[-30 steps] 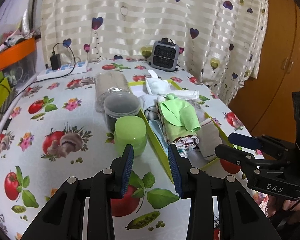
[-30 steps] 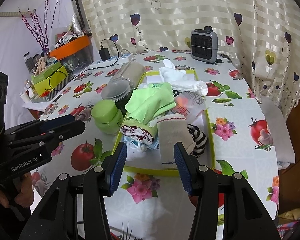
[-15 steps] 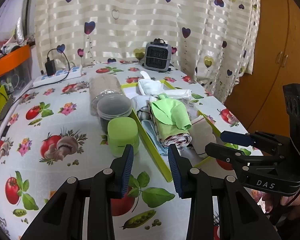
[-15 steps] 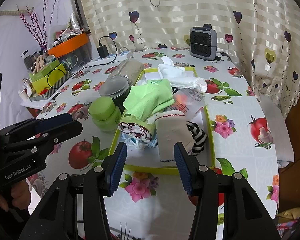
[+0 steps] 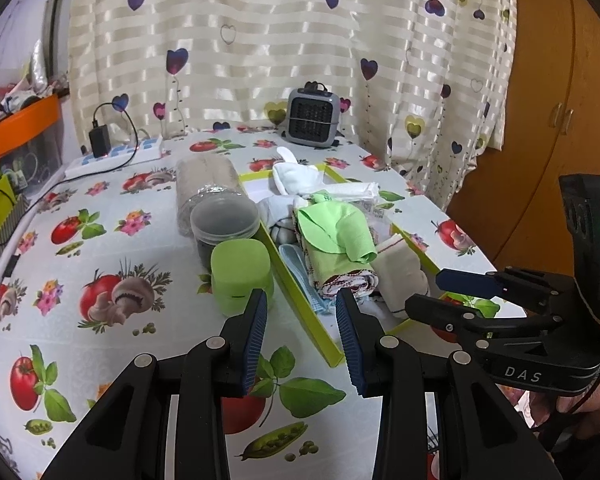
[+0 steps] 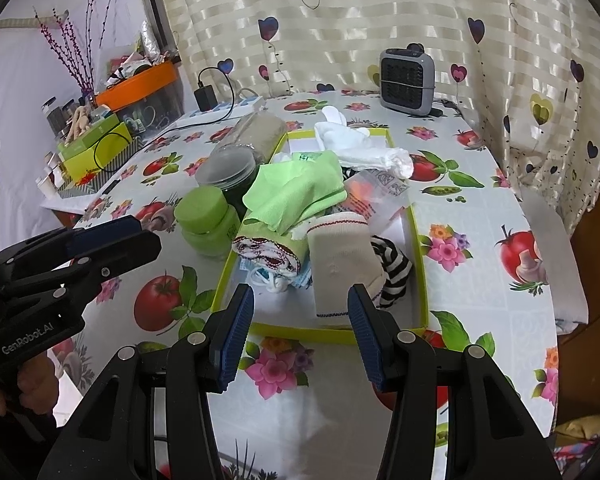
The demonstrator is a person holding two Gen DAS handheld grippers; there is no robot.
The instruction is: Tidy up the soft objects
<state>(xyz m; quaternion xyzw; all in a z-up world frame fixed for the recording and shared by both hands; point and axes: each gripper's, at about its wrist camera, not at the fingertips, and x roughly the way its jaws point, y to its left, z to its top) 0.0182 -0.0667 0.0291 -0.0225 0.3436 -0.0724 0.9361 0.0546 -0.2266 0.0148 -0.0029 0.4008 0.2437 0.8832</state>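
Two grippers, both hovering above the tablecloth (image 6: 480,208) w/ jaws apart, nothing between the ribbed blue pads. Left gripper (image 5: 302,334) sits over the tray's near-left wall; right gripper (image 6: 300,334) sits over the tray's near rim.

Soft items are piled in the shallow rectangular lime tray (image 6: 422,280), thin rigid walls:
- green cloth (image 6: 296,192), thin, draped on top of a rolled fabric w/ red scalloped trim (image 6: 268,252).
- beige sock (image 6: 340,264), ribbed knit, red-stitched cuff, lying beside the roll.
- striped black/white sock (image 6: 394,268), partly under the beige one.
- white cloth (image 6: 364,148), crumpled, hanging over the far rim.

Hard items just left of the tray: lime jar (image 5: 240,274), rounded-square lid; clear plastic jar (image 5: 224,220), round lid.

Open room: glossy, flat cloth right of the tray and along its near edge.
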